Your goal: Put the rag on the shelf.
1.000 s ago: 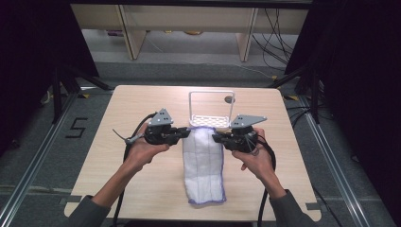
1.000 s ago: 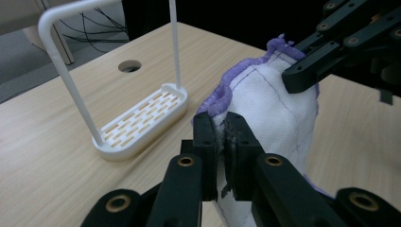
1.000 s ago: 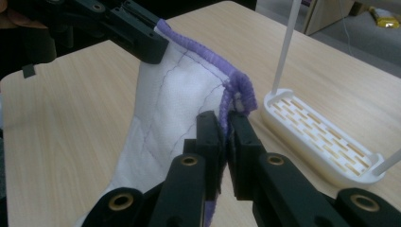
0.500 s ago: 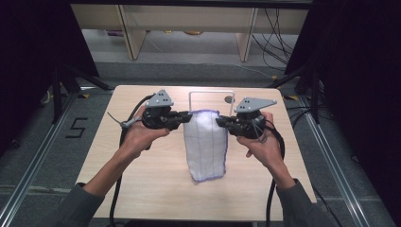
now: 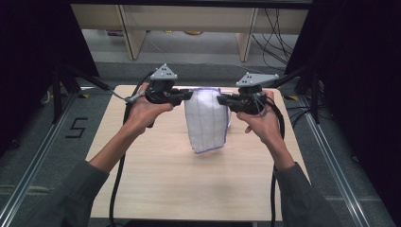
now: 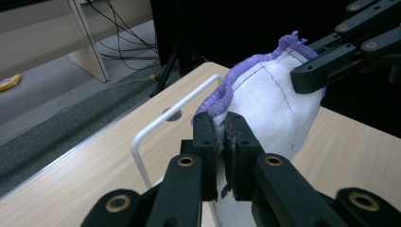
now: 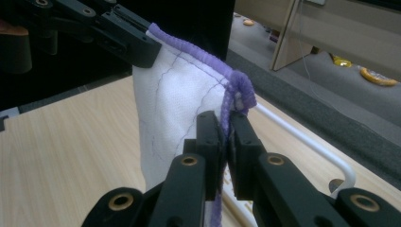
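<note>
Now | cloth (image 5: 204,120) hangs between grippers | left gripper (image 5: 188,96), right gripper (image 5: 221,100) clamp its top corners

A light wooden table top (image 5: 156,189) with pale grain is set on a grey carpeted floor (image 5: 28,156), where a black figure five (image 5: 75,127) is marked on the left gripper's side. Silver metal rails (image 5: 33,163) are laid along both sides of the table. Beyond the grippers, pale wooden furniture legs (image 5: 131,35) are seen, with black cables (image 5: 274,28) hung between them. Black curtains (image 5: 359,71) are hung on both flanks. Small orange and yellow objects (image 7: 376,75) are scattered on the far floor.
</note>
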A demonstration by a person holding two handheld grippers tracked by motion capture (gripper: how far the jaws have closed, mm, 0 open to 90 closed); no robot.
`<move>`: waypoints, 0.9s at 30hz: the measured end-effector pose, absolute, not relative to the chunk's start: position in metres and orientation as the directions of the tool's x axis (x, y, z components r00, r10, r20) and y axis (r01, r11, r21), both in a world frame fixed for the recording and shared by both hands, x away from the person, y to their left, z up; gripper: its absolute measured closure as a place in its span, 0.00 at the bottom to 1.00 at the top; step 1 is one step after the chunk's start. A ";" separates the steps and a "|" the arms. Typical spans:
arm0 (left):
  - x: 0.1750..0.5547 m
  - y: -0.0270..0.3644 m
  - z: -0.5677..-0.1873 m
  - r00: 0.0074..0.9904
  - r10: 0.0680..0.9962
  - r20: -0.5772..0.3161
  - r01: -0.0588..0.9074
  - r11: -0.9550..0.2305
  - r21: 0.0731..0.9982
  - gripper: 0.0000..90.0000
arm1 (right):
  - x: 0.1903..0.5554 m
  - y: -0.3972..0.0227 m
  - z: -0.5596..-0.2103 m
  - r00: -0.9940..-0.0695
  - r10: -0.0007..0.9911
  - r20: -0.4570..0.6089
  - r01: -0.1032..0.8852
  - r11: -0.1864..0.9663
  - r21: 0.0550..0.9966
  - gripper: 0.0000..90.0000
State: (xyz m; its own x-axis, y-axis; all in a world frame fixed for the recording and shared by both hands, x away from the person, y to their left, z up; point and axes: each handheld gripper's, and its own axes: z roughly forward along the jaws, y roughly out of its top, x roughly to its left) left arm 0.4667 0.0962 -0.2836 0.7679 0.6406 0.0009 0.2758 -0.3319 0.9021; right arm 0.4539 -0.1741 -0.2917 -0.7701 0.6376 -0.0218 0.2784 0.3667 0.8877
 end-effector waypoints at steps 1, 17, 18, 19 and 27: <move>0.472 0.095 -0.280 0.760 0.650 0.009 0.270 -0.329 0.905 0.93 | 0.461 -0.175 -0.288 -0.764 0.645 -0.027 0.279 0.367 0.888 0.94; 0.506 0.082 -0.261 0.722 0.691 0.037 0.245 -0.305 0.920 0.93 | 0.502 -0.180 -0.266 -0.714 0.700 -0.013 0.301 0.323 0.897 0.94; 0.506 0.082 -0.261 0.722 0.691 0.037 0.245 -0.305 0.920 0.93 | 0.502 -0.180 -0.266 -0.714 0.700 -0.013 0.301 0.323 0.897 0.94; 0.508 0.080 -0.259 0.719 0.694 0.043 0.241 -0.306 0.921 0.93 | 0.508 -0.181 -0.263 -0.706 0.708 -0.013 0.297 0.312 0.902 0.94; 0.528 0.077 -0.255 0.694 0.719 0.024 0.243 -0.266 0.933 0.93 | 0.524 -0.180 -0.254 -0.676 0.736 0.008 0.318 0.282 0.905 0.94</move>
